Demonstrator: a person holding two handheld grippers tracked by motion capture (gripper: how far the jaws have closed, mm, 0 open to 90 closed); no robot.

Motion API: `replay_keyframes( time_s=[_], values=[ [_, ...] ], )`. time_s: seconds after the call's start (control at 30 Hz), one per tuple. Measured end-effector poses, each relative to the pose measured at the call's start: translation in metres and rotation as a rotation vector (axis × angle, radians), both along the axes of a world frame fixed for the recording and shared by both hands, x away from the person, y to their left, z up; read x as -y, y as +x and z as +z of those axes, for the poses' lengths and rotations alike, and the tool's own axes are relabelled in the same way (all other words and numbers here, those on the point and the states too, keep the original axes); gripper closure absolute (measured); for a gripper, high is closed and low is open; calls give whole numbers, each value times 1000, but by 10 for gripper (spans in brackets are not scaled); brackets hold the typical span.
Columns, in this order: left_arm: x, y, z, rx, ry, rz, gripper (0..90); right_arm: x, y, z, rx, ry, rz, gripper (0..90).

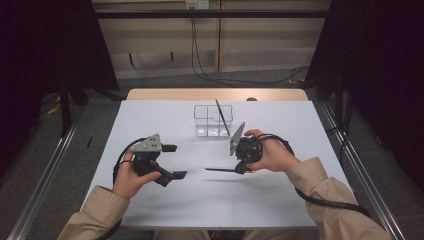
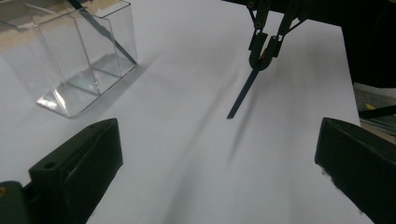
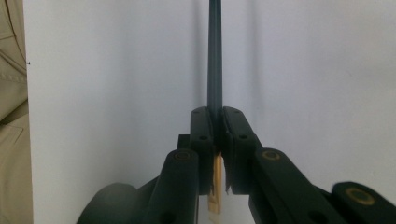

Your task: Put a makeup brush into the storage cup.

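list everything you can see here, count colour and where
clear organiser box: 1, transparent, far middle of table, divided into compartments
stick in box: 1, dark, leaning in the box
held stick: 1, dark with pale end, clamped in right gripper, above table
table: 1, white top
cables: several, black, floor behind table
left gripper: 1, black, jaws open, empty
right gripper: 1, black, shut on held stick
sleeves: 2, beige, bottom edge

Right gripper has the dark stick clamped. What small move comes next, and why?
Probably lift the right gripper toward the clear divided box behind it. It holds a dark stick level just above the table, and a similar stick already leans in that box.
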State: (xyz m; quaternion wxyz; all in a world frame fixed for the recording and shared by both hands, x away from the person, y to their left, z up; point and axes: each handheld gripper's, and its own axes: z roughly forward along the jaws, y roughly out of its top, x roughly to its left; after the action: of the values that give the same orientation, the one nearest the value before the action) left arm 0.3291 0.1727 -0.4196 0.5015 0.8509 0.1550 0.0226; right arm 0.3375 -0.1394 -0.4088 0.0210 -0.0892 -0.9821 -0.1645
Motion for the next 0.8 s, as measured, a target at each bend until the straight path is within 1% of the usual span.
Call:
replay_keyframes(
  time_s=[0.03,0.07,0.13,0.17,0.27,0.3,0.37,0.4,0.43,0.57,0.63,0.7,0.73,0.77,0.8],
  values=[
    [3,1,1,-7,10,-4,8,-1,0,0,2,4,10,840],
    [6,1,2,-15,22,-11,8,-1,0,0,3,1,6,840],
    [11,3,4,-21,62,-17,8,-3,-1,-1,-1,-3,1,840],
    [14,4,5,-27,77,-23,8,-3,-1,-1,0,-2,5,840],
    [22,5,5,-43,139,-33,15,-5,-1,-1,-2,-4,7,840],
    [25,5,6,-52,151,-33,15,-5,-1,0,-1,-2,13,840],
    [29,6,7,-61,194,-37,32,-6,-1,0,3,0,19,840],
    [32,7,7,-68,204,-38,33,-6,-1,1,3,2,19,840],
    [33,8,8,-66,216,-42,40,-7,-1,1,1,-1,14,840],
    [41,10,12,-67,277,-56,83,-10,-2,1,-2,-1,20,840],
    [44,10,14,-71,315,-64,104,-10,-2,1,3,1,24,840],
    [47,11,15,-82,346,-78,146,-11,-2,1,1,2,26,840],
    [49,12,15,-82,356,-93,158,-12,-2,1,-2,1,21,840],
    [51,11,15,-83,357,-99,184,-12,-2,1,-2,2,26,840],
    [52,12,15,-93,369,-111,201,-12,-2,1,4,3,33,840]
  ],
)
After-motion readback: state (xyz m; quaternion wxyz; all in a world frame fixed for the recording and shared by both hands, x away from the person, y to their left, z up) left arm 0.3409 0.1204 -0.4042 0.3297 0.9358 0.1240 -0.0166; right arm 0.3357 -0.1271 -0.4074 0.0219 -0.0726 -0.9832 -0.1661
